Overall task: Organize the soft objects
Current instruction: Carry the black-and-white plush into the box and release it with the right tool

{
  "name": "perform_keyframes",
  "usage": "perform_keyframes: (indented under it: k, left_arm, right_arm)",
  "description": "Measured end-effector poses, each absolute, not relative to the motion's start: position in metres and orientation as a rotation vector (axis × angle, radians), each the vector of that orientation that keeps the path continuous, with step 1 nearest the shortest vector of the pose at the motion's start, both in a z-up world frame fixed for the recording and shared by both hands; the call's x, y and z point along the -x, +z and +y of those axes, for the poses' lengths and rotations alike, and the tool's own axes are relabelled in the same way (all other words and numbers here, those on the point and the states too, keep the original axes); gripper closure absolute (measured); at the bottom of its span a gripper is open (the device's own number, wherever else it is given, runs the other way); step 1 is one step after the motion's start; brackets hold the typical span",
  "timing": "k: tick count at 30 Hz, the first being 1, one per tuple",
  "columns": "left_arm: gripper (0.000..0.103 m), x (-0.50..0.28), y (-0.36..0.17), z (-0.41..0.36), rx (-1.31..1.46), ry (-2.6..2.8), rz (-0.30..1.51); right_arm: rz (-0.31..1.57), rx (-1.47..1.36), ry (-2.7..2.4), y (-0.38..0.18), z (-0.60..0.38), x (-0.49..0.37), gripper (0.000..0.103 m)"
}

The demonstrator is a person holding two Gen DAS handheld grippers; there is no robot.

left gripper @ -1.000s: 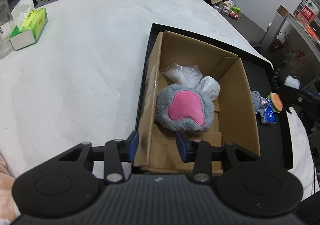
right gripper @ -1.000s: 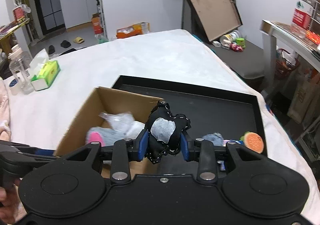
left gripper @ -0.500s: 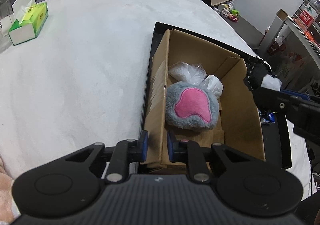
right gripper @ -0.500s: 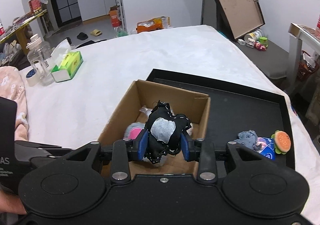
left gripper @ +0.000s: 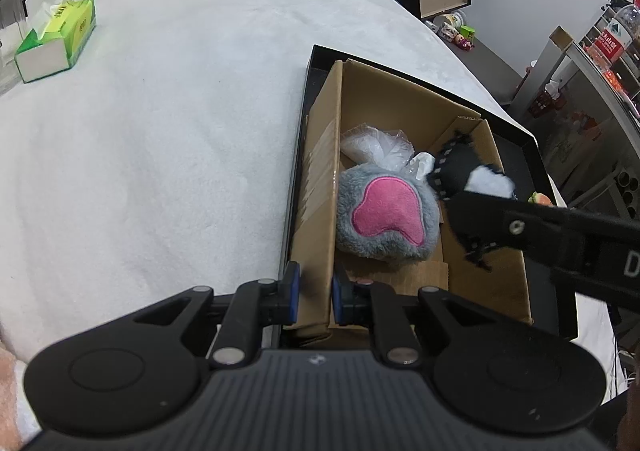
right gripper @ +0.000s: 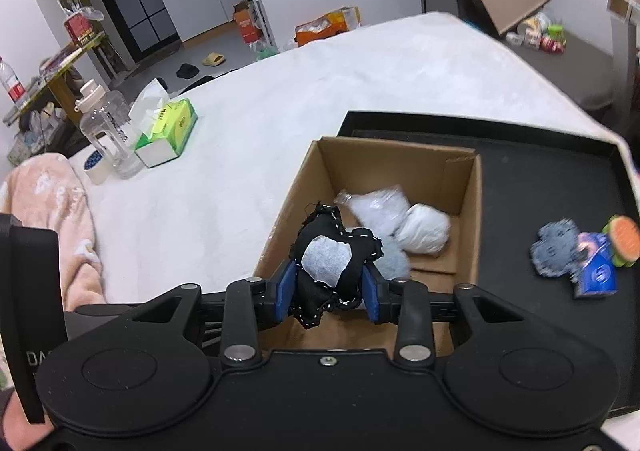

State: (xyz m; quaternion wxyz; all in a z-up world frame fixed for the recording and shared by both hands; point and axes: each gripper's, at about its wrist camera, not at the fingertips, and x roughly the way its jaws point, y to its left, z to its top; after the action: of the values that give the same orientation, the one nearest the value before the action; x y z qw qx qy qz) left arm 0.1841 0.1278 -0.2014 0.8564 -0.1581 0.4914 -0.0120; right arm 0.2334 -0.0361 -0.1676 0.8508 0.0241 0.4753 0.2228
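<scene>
Two hand-held grippers work over a cardboard box (left gripper: pixel 404 103) that sits at the left end of a black tray (right gripper: pixel 560 179) on a white-covered table (left gripper: pixel 160 131). At the near left corner, the left gripper (left gripper: pixel 314 297) has its blue pads pinched on the box's side wall, one pad outside and one inside. From the right, the right gripper (right gripper: pixel 327 291) clamps a black plush toy with a white patch (right gripper: pixel 326 259) and holds it over the box's open top. Inside the box lie a grey plush with a pink patch (left gripper: pixel 384 215) and two clear bags of white stuffing (right gripper: pixel 400 219) against the far wall. Well to the right on the bare tray floor are a grey-blue fabric piece (right gripper: pixel 556 247), a small blue packet (right gripper: pixel 598 275) and an orange-and-green soft toy (right gripper: pixel 624 239), bunched together. Farther off on the table stand a green tissue box (right gripper: pixel 168 131), a clear water bottle (right gripper: pixel 106 131) and a roll of tape (right gripper: pixel 94 167), with a pink blanket (right gripper: pixel 48 203) at the left edge.
</scene>
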Motion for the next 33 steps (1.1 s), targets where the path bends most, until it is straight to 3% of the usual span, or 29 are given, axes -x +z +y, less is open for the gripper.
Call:
perform_keyframes:
  k: [9, 33]
  left_arm:
    - [0.088, -0.184, -0.202, 0.129, 0.335, -0.027, 1.032]
    - [0.084, -0.188, -0.190, 0.113, 0.257, 0.032, 1.039]
  right_arm:
    - [1.124, -0.271, 0.501, -0.187, -0.045, -0.245, 0.054]
    - [1.052, -0.218, 0.472, -0.175, -0.090, -0.247, 0.047]
